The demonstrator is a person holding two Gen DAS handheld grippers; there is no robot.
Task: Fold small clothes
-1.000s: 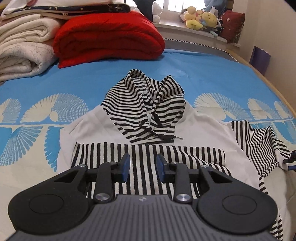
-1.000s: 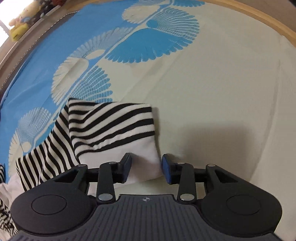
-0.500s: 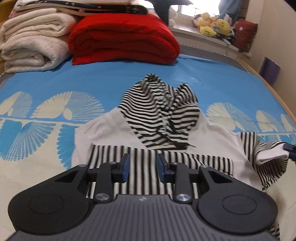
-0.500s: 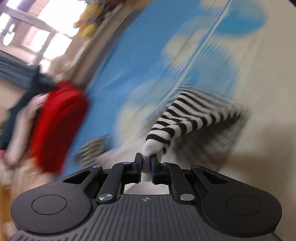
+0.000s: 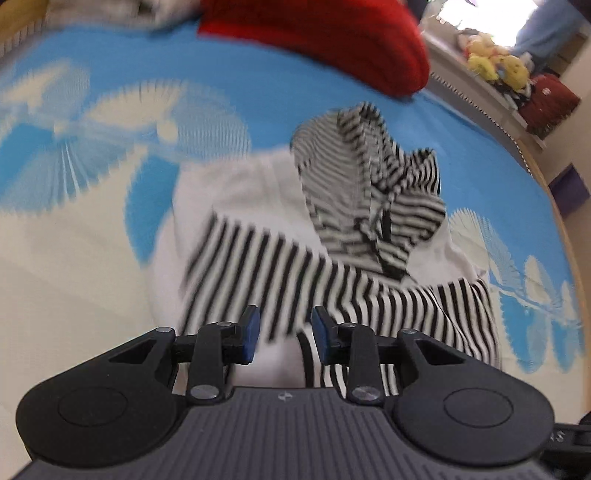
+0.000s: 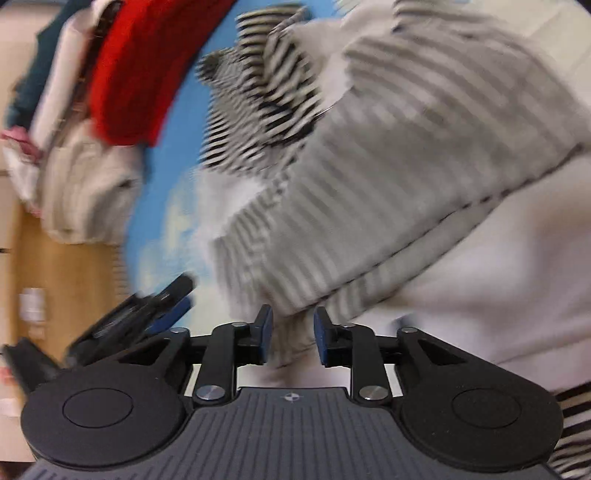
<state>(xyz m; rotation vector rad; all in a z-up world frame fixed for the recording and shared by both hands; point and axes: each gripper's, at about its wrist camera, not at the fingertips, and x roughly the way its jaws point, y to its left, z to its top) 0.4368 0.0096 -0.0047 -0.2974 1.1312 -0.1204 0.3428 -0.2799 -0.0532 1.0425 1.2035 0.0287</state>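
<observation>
My right gripper (image 6: 291, 338) just opened, jaws apart over the striped sleeve (image 6: 388, 177), gripping nothing. Left gripper (image 5: 284, 338) hangs part-open above the hoodie (image 5: 280, 266) on the bed (image 5: 92, 258).

A bed (image 5: 92, 258) fills most of the left wrist view, its sheet (image 5: 258, 92) blue and cream with fan shapes. A red quilt (image 5: 332, 40) lies folded at its far end, pale blankets (image 6: 81, 192) beside it. Past the wooden bed edge (image 5: 569, 236), plush toys (image 5: 495, 66) sit on a sill (image 5: 461, 96) under a bright window (image 5: 487, 14). A wooden panel (image 6: 70, 280) shows in the blurred right wrist view.
</observation>
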